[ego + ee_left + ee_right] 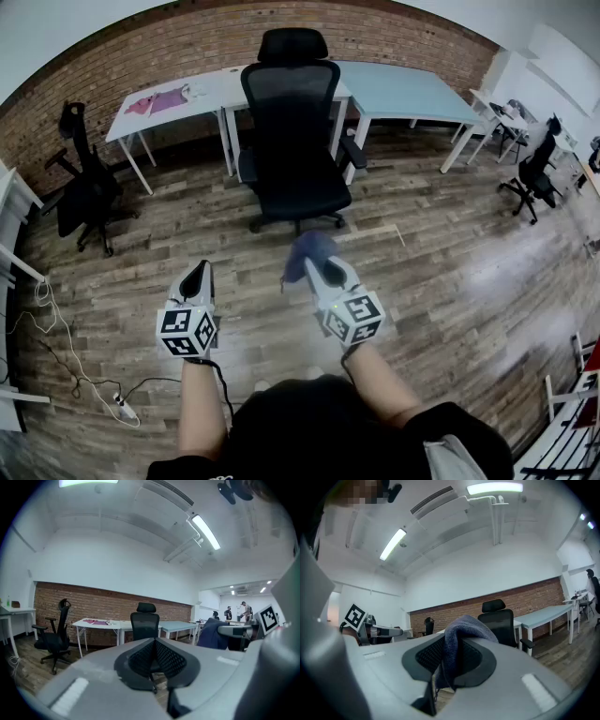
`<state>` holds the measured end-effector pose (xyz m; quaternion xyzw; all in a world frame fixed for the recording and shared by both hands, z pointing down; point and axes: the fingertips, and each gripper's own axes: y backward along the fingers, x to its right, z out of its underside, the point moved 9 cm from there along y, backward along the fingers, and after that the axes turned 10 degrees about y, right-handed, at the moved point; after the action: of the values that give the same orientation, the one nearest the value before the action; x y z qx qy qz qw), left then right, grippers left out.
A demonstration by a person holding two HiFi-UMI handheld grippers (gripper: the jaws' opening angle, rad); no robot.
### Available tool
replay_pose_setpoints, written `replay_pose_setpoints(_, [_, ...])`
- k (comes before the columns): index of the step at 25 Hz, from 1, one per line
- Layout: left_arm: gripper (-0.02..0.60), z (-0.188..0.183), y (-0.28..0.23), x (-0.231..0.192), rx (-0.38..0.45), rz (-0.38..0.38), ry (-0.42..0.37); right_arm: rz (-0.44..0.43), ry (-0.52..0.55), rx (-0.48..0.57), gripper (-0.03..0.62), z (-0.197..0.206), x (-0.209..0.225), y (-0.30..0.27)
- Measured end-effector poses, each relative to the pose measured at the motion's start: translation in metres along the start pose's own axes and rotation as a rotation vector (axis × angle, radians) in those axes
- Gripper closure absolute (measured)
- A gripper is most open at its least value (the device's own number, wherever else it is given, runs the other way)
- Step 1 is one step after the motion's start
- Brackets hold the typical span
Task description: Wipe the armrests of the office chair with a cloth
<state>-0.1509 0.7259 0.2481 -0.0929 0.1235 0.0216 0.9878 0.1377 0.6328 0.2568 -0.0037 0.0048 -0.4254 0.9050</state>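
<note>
Right tool (pixel 321 272) pinches the blue cloth (pixel 307 251), which bunches over its tip. Left tool (pixel 197 279) is pressed together on nothing. Both hang in front of me over the wood floor (pixel 450 281). Well ahead stands the chair (pixel 292 131), back to the benches (pixel 412 94), with its armrests (pixel 354 150) far from the cloth. Step: approach, wiping not begun. Next I'd walk in and lay the cloth flat on one armrest top. The chair may roll, so the left tool could steady it.
</note>
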Motion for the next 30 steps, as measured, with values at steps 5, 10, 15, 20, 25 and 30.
replay_pose_setpoints(5, [0.575,0.000,0.000,-0.003,-0.003,-0.001,0.005,0.001,-0.010,0.008,0.526,-0.001,-0.002,-0.002])
replay_pose_setpoints(10, [0.575,0.002,0.001,-0.004,-0.006,-0.004,0.013,-0.012,0.004,0.004,0.526,-0.001,-0.005,-0.002])
replay_pose_setpoints(15, [0.575,0.001,0.000,-0.004,-0.007,0.001,0.015,-0.004,0.005,0.000,0.526,-0.003,-0.004,-0.002])
replay_pose_setpoints(20, [0.575,0.003,0.000,-0.005,-0.017,0.003,0.024,-0.002,0.006,-0.007,0.526,-0.002,-0.006,0.000])
replay_pose_setpoints(25, [0.575,0.003,0.003,-0.012,-0.012,0.005,0.035,0.008,0.017,-0.010,0.526,-0.003,-0.012,0.000])
replay_pose_setpoints(30, [0.575,0.006,0.009,-0.026,-0.014,0.016,0.042,0.023,0.027,-0.017,0.525,-0.001,-0.025,-0.003])
